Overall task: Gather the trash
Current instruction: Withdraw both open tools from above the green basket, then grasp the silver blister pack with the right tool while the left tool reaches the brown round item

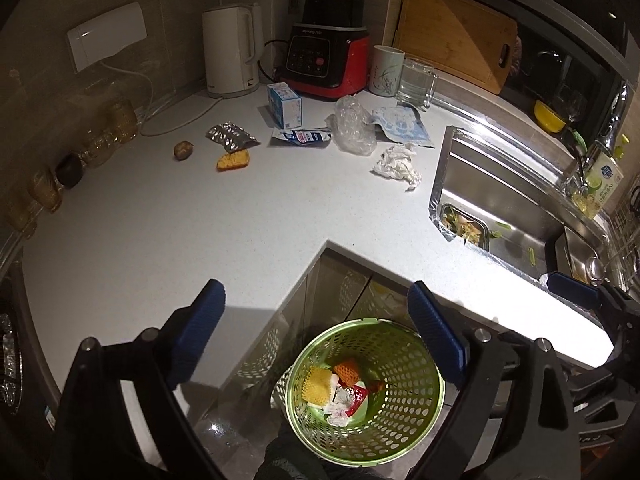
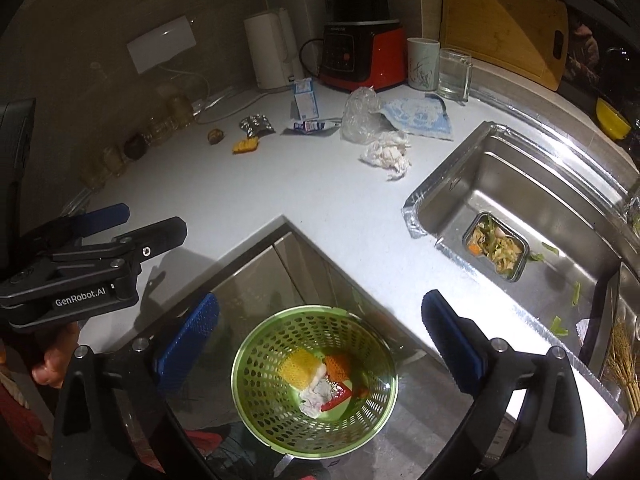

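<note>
A green perforated bin (image 1: 416, 396) (image 2: 264, 384) stands on the floor below the counter corner, holding yellow and orange foam nets, paper and a red wrapper. My left gripper (image 1: 320, 340) is open and empty above it. My right gripper (image 2: 320, 340) is open and empty above it too. On the white counter (image 1: 200, 220) lie a crumpled tissue (image 1: 398, 162) (image 2: 386, 154), a clear plastic bag (image 1: 352, 124) (image 2: 360, 114), a foil blister pack (image 1: 232, 136) (image 2: 256, 125), an orange peel (image 1: 233, 159) (image 2: 245, 145), a small brown fruit (image 1: 183, 149) (image 2: 215, 136), a flattened carton (image 1: 302, 136) and a small box (image 1: 285, 105).
A kettle (image 1: 230, 52), a red blender (image 1: 328, 52), a mug (image 1: 386, 70), a glass jug (image 1: 416, 84) and a blue cloth (image 1: 404, 126) stand at the back. The sink (image 2: 532, 200) at right holds a tray of food scraps (image 2: 496, 246). Jars line the left wall.
</note>
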The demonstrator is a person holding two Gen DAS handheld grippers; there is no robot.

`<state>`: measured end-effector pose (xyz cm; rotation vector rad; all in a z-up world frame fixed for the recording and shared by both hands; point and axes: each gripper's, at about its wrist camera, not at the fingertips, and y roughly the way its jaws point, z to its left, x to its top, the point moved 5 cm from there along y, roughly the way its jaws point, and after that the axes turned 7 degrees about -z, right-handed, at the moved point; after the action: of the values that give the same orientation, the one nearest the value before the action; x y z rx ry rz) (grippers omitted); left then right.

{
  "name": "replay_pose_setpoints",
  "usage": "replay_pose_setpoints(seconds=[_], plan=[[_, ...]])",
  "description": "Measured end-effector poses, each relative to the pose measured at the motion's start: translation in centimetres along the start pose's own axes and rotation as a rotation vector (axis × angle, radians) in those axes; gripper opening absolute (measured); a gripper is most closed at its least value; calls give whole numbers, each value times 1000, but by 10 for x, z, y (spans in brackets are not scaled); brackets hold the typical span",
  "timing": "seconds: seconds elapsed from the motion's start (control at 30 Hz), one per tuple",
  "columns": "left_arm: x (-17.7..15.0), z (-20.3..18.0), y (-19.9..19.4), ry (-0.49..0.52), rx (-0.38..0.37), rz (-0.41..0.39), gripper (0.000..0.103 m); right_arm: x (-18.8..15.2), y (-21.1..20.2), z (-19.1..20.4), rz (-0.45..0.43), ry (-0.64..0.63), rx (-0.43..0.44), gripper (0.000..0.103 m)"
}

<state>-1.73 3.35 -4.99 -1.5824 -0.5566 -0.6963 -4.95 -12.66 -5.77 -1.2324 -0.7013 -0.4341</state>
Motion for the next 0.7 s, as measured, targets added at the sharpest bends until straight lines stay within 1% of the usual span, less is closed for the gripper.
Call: replay_pose_setpoints(seconds=[0.17,0.33,0.43,0.47,0.7], plan=[[22,8,9,14,-7,-26,91,25,4,-1,-36,17,-26,101],[41,20,27,15,-18,-25,91,46,20,3,-48,20,-44,101],[51,30,42,13,-23,-19,93,59,35,7,-44,22,-49,101],[54,33,47,11,-22,-16,95,64,42,9,-41,20,-51,101],[72,76,84,-10,-3,2,95,97,92,24,4,-1,-66,101]])
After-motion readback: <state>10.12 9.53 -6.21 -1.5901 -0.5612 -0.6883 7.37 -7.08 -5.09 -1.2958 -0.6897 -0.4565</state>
